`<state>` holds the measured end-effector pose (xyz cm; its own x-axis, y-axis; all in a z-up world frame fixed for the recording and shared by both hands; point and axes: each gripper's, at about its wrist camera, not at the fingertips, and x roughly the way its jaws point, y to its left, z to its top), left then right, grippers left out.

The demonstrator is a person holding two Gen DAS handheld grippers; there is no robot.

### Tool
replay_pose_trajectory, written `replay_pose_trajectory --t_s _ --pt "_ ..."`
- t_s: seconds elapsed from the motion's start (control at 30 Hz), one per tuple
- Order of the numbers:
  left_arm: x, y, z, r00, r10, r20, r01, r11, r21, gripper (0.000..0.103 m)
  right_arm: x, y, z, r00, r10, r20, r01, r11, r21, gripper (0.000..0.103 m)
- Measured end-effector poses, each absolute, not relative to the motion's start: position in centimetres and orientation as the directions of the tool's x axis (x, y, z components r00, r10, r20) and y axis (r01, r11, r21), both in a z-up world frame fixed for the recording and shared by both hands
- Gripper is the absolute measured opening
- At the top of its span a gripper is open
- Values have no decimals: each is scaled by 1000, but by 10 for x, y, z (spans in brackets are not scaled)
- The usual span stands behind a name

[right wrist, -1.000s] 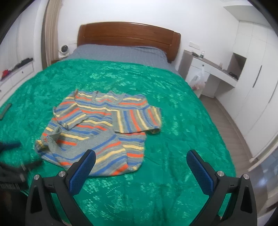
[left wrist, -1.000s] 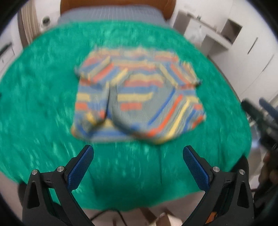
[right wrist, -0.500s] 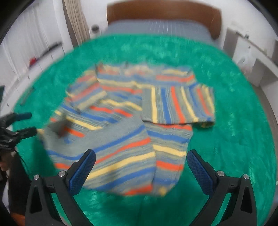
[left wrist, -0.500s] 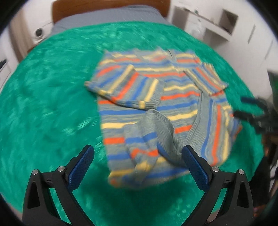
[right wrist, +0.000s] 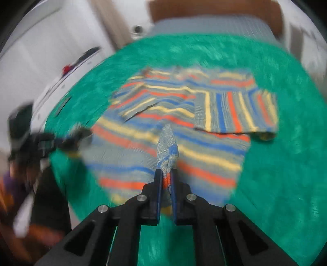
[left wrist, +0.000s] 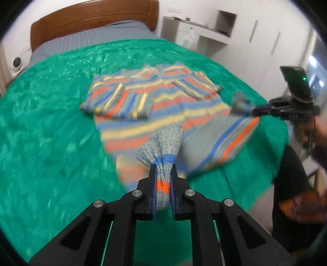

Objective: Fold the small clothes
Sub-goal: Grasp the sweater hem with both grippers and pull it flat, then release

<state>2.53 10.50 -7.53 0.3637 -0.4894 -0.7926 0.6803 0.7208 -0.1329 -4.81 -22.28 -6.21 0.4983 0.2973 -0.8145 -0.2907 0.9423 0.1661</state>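
Left gripper [left wrist: 163,169]: fingers pressed together on a bunched fold of the striped sweater [left wrist: 155,102] at its near hem, left corner; knit squeezed between the blue pads [left wrist: 152,184]. Sweater lies on the green bedspread [left wrist: 51,122], mid-bed, both sleeves folded in across the chest. Near hem lifted off the cover at both corners, fabric there motion-blurred. Right gripper [right wrist: 166,174]: fingers also clamped on the hem, right corner, a ridge of fabric pulled up between them. In the left wrist view it shows at far right [left wrist: 253,111], pinching the same hem. Wooden headboard [left wrist: 92,18] behind, white cabinets [left wrist: 255,41] to the right.
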Motion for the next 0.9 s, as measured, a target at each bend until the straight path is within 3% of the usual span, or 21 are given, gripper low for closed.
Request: replay_pose_trajectory --t_s 0.2,0.27,0.33,0.4,0.5,0.57,0.6,0.63,0.7,0.9 --pt "-20 167 -120 275 -356 -893 575 806 -144 17 -146 -245 -106 383 79 -920 -226 974 -10 10" --pt "-22 185 -118 284 -366 -886 519 836 -179 30 -163 -262 -115 352 69 -933 -152 988 15 21" --pt "-17 194 -114 320 -389 -864 448 866 -224 66 -173 -276 -113 367 89 -926 -68 995 68 56" --pt "-7 190 -114 359 -394 -846 407 882 -238 75 -175 -282 -106 430 176 -885 -13 982 189 72" --pt "11 161 -132 359 -312 -880 366 914 -175 77 -159 -280 -114 472 325 -819 36 922 387 72" --pt "19 138 -152 341 -231 -911 372 923 -94 69 -143 -264 -134 441 360 -822 47 906 421 72" --pt "22 128 -162 328 -198 -924 379 923 -64 52 -134 -257 -145 413 361 -836 47 909 415 69" --pt "21 123 -167 325 -184 -927 384 922 -49 32 -129 -247 -156 361 378 -853 33 908 417 44" --pt "16 118 -164 311 -201 -929 402 913 -63 5 -125 -237 -156 329 325 -887 5 938 346 8" --pt "3 140 -148 338 -199 -920 355 932 -71 3 -139 -252 -111 349 136 -927 37 987 158 5"
